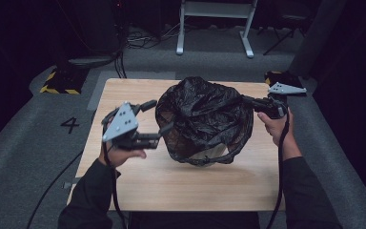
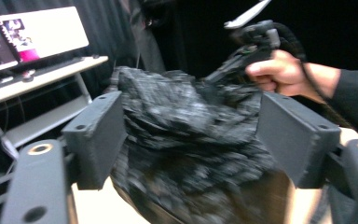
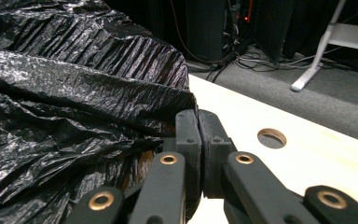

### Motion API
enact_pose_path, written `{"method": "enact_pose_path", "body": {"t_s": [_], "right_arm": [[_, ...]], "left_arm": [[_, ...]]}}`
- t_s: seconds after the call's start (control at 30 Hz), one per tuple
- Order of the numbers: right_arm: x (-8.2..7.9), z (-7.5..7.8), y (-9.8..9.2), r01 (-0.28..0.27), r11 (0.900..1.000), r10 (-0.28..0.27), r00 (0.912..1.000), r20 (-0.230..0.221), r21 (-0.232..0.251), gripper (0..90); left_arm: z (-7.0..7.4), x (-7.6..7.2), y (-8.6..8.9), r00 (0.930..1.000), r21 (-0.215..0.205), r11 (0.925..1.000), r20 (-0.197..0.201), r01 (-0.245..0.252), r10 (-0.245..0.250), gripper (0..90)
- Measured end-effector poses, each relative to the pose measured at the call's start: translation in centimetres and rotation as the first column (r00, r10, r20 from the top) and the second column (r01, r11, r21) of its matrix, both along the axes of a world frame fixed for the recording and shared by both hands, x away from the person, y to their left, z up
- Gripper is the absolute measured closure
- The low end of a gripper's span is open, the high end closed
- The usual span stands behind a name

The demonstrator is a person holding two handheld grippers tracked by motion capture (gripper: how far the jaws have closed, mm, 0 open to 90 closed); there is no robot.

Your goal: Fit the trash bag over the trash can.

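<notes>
Bag (image 1: 202, 119), black plastic, sits bunched in the middle of the table (image 1: 171, 186), seemingly draped over a bin. Right gripper (image 1: 248, 100) pinches its rim; left gripper (image 1: 158, 117) hangs spread beside it, holding nothing. Fitting the rim evenly looks unfinished.

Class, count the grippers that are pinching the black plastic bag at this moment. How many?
1. The right gripper, at the table's right side, is shut on the black plastic bag. The left gripper is open beside the bag's left, gripping nothing.
</notes>
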State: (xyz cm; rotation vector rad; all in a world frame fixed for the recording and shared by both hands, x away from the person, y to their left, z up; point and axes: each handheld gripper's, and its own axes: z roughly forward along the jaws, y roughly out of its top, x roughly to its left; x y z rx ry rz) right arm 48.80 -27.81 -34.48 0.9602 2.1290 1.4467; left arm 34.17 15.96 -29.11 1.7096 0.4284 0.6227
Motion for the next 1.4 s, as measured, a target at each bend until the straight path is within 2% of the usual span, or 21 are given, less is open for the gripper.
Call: {"method": "enact_pose_path", "body": {"t_s": [0.13,0.17,0.23,0.27,0.33,0.37,0.43,0.53,0.6,0.67,0.77,0.8,0.87,0.97,1.0,1.17,1.2,1.23,1.3,1.37,1.4], "right_arm": [[0.2,-0.1,0.2,-0.012,1.0,0.012,0.9999,-0.01,-0.009,88.3],[0.3,-0.3,0.4,-0.026,0.999,0.025,0.9995,-0.017,-0.025,88.3],[0.4,-0.4,0.5,-0.034,0.999,0.033,0.9992,-0.021,-0.031,88.3],[0.6,-0.7,0.8,-0.071,0.997,0.069,0.9965,-0.046,-0.041,88.2],[0.6,-1.0,1.0,-0.079,0.996,0.076,0.9958,-0.05,-0.048,88.2],[0.7,-1.3,1.3,-0.083,0.995,0.08,0.9949,-0.063,-0.057,88.2],[0.8,-1.7,1.7,-0.081,0.994,0.076,0.9949,-0.065,-0.069,88.3],[0.9,-1.9,1.9,-0.078,0.994,0.073,0.9949,-0.069,-0.07,88.4],[1.1,-2.5,2.0,-0.095,0.994,0.09,0.992,-0.088,-0.054,88.5],[1.2,-2.9,2.1,-0.116,0.993,0.111,0.9874,-0.113,-0.036,88.9],[1.4,-3.3,2.0,-0.123,0.992,0.121,0.9838,-0.133,-0.008,89.0],[1.4,-3.6,1.9,-0.122,0.993,0.121,0.9829,-0.138,0.005,89.5],[1.2,-3.8,1.8,-0.126,0.992,0.127,0.982,-0.14,0.012,89.6],[0.9,-4.0,1.6,-0.137,0.99,0.138,0.9804,-0.14,0.015,89.6],[0.5,-4.1,1.5,-0.149,0.989,0.149,0.9795,-0.135,0.009,89.5],[-0.4,-4.2,1.3,-0.177,0.984,0.175,0.9766,-0.125,-0.003,89.5],[-0.9,-4.1,1.3,-0.186,0.982,0.184,0.976,-0.117,-0.01,87.8],[-0.9,-4.1,1.3,-0.186,0.982,0.184,0.976,-0.117,-0.01,87.8],[-1.5,-3.8,1.1,-0.167,0.985,0.163,0.9831,-0.083,-0.041,80.6],[-1.7,-3.6,0.8,-0.162,0.986,0.158,0.9849,-0.07,-0.043,77.1],[-1.8,-3.3,0.6,-0.143,0.989,0.141,0.9887,-0.051,-0.045,70.5]], "left_arm": [[-0.3,4.7,0.1,0.9955,0.008,0.9997,-0.092,-0.024,0.025,30.5],[-0.8,5.8,0.2,0.9913,-0.001,0.9999,-0.131,-0.017,0.017,36.4],[-1.9,7.7,0.2,0.9835,0.035,0.9994,-0.181,0.0,0.006,41.1],[-3.2,9.1,0.0,0.9731,0.049,0.9982,-0.229,0.035,-0.023,54.1],[-4.0,9.8,-0.1,0.9705,0.057,0.9974,-0.239,0.044,-0.029,59.3],[-4.6,10.2,-0.3,0.9687,0.061,0.9969,-0.246,0.051,-0.034,75.3],[-5.5,10.8,-0.7,0.9683,0.071,0.9962,-0.248,0.05,-0.031,88.7],[-6.9,11.9,-1.4,0.9626,0.078,0.9969,-0.271,0.013,0.009,89.6],[-8.2,12.7,-1.6,0.9514,0.031,0.9995,-0.307,-0.008,0.017,89.7],[-10.1,13.2,-2.3,0.9384,0.052,0.9986,-0.345,0.001,0.017,89.7],[-10.8,13.2,-2.9,0.9332,0.062,0.9978,-0.359,0.024,0.0,89.8],[-11.1,13.0,-3.0,0.9339,0.052,0.9986,-0.357,0.009,0.01,89.8],[-11.4,12.7,-2.8,0.9265,0.017,0.9995,-0.376,0.028,-0.02,89.8],[-11.5,11.5,-2.4,0.9275,0.033,0.9971,-0.37,0.069,-0.051,89.8],[-11.5,10.3,-2.1,0.9288,0.042,0.9949,-0.364,0.092,-0.071,89.7],[-11.6,7.6,-1.5,0.9347,0.062,0.9907,-0.343,0.121,-0.093,88.9],[-11.3,6.6,-1.1,0.9406,0.083,0.9936,-0.337,0.076,-0.044,81.2],[-11.3,6.6,-1.1,0.9406,0.083,0.9936,-0.337,0.076,-0.044,70.9],[-10.4,5.8,0.0,0.9538,0.074,0.9972,-0.299,-0.005,0.027,56.6],[-10.0,5.6,0.4,0.9552,0.063,0.9971,-0.29,-0.043,0.06,35.3],[-9.6,5.5,0.9,0.9546,0.045,0.9973,-0.29,-0.059,0.069,35.3]]}}
